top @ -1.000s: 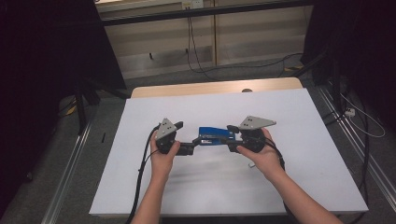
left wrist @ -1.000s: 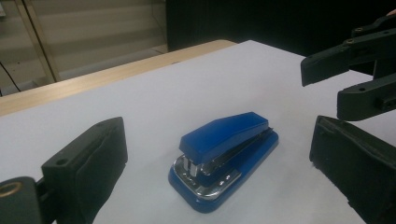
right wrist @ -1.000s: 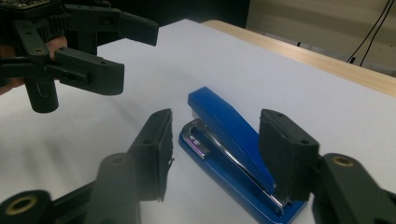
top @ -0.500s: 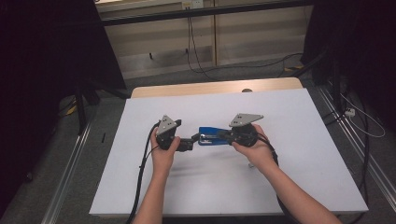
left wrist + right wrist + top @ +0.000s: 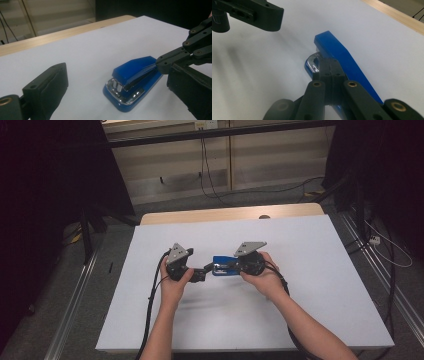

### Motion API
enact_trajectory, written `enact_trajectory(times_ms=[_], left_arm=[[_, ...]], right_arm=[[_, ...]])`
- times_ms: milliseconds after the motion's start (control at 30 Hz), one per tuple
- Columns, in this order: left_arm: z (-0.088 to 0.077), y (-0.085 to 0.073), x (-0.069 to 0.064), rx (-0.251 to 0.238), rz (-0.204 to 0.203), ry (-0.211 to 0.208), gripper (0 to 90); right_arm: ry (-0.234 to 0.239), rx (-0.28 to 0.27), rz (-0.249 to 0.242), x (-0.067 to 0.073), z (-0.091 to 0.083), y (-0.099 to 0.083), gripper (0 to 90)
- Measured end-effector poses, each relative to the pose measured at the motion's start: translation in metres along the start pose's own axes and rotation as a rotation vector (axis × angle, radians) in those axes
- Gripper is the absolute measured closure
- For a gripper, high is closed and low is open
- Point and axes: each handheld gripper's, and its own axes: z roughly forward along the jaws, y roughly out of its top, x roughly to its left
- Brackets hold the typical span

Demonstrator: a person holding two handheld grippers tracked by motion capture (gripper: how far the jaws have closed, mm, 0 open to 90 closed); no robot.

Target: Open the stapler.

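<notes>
A blue stapler lies flat on the white table, its chrome mouth toward my left gripper. In the left gripper view that gripper is open, its black pads wide apart on either side of the stapler. My right gripper reaches in from the right, and its jaws are shut flat together with nothing between them. In the right gripper view its tip sits over the stapler's top arm. I cannot tell whether it touches.
A bare wooden strip runs along the table's far edge. Cables trail from both grippers off the near edge. Beyond the table are floor cables and dark stands at both sides. White surface lies all around the stapler.
My right gripper has slid left along the stapler and its jaws have come together. The left hand and the stapler have kept their place.
</notes>
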Motion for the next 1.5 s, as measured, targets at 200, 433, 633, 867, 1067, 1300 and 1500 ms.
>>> enact_trajectory(times_ms=[200,433,633,867,1067,1300,1500], left_arm=[[0.002,-0.002,0.002,0.017,-0.035,0.002,3.8],[0.003,-0.004,0.003,0.044,-0.003,0.004,12.2],[0.003,-0.006,0.004,0.091,-0.009,-0.002,25.7],[0.005,-0.008,0.004,0.123,-0.008,-0.002,49.2],[0.008,-0.011,0.006,0.158,-0.014,-0.035,65.6],[0.014,-0.015,0.006,0.192,-0.036,-0.039,82.5],[0.019,-0.015,0.005,0.207,-0.016,-0.05,90.0]], right_arm=[[0.003,0.047,-0.023,0.007,0.018,0.0,90.0],[-0.014,0.077,-0.039,0.008,0.029,-0.001,90.0],[-0.03,0.095,-0.061,0.009,0.033,0.0,90.0],[-0.049,0.125,-0.092,0.012,0.038,0.0,90.0],[-0.05,0.125,-0.099,0.013,0.04,0.001,90.0],[-0.056,0.126,-0.081,0.014,0.04,0.0,90.0],[-0.053,0.121,-0.069,0.013,0.039,-0.001,90.0]])
